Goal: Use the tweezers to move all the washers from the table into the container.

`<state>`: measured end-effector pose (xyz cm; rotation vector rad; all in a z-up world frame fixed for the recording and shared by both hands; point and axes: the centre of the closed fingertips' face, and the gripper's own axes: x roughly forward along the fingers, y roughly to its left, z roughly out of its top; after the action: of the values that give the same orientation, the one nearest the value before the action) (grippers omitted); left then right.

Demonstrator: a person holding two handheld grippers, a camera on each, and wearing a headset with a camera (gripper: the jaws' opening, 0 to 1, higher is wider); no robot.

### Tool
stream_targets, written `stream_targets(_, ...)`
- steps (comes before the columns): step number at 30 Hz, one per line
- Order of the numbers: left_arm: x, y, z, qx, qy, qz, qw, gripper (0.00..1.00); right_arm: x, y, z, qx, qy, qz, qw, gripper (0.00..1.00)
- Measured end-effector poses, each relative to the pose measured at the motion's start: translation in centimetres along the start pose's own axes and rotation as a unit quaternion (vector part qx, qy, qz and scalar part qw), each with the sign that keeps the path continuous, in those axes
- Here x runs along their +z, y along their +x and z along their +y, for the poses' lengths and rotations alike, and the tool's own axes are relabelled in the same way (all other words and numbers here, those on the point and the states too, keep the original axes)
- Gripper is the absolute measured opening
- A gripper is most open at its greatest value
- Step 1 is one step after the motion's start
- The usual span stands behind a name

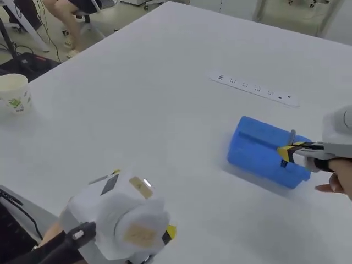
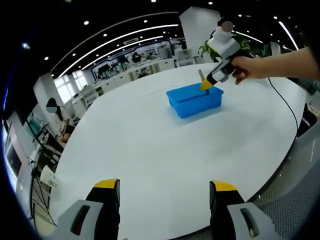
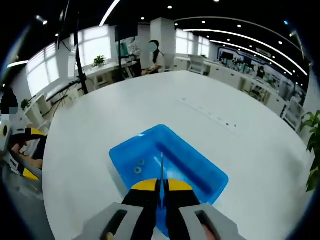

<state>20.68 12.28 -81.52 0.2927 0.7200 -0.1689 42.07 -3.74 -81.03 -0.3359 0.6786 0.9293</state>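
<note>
White table [image 1: 165, 110]: right tool [image 3: 161, 186] pinches tweezers [image 3: 161, 165] over blue container [image 3: 197, 170] holding two washers [image 3: 138, 167]; left tool [image 2: 164, 194] spread

No legible text, number, brand or sign is shown. A green printed motif is carried by the paper cup [image 1: 14, 93], but no lettering can be made out in it. Tan stickers [image 1: 137, 234] are borne on the body of the left gripper [image 1: 143, 202]; they are too blurred to be read. Small dark marks along the power strip [image 1: 254, 88] cannot be resolved.
</note>
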Motion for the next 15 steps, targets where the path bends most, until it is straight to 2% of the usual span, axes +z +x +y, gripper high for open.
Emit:
stream_targets(3, 0.9, -0.2, -0.5, -0.016, -0.001, -0.019, 0.9997, 0.74, 1.4, -1.1, 0.3, -0.007, -0.015, -0.032, 0.9993, 0.01)
stream_targets(8, 2.2, -0.8, -1.0, -0.041, -0.006, -0.027, 0.9988, 0.73, 3.7, -3.6, 1.9, 0.013, -0.010, -0.071, 0.9974, 0.01)
stream_targets(10, 3.8, -1.3, -1.1, -0.053, -0.011, -0.046, 0.9975, 0.73, 4.5, -4.7, 2.4, 0.016, -0.020, -0.085, 0.9961, 0.01)
stream_targets(14, 6.2, -2.1, -1.0, -0.070, -0.004, -0.058, 0.9959, 0.71, 5.4, -6.6, 3.6, 0.031, -0.028, -0.097, 0.9944, 0.01)
stream_targets(15, 7.2, -2.5, -1.2, -0.081, -0.004, -0.068, 0.9944, 0.70, 5.5, -6.9, 3.9, 0.034, -0.029, -0.098, 0.9942, 0.01)
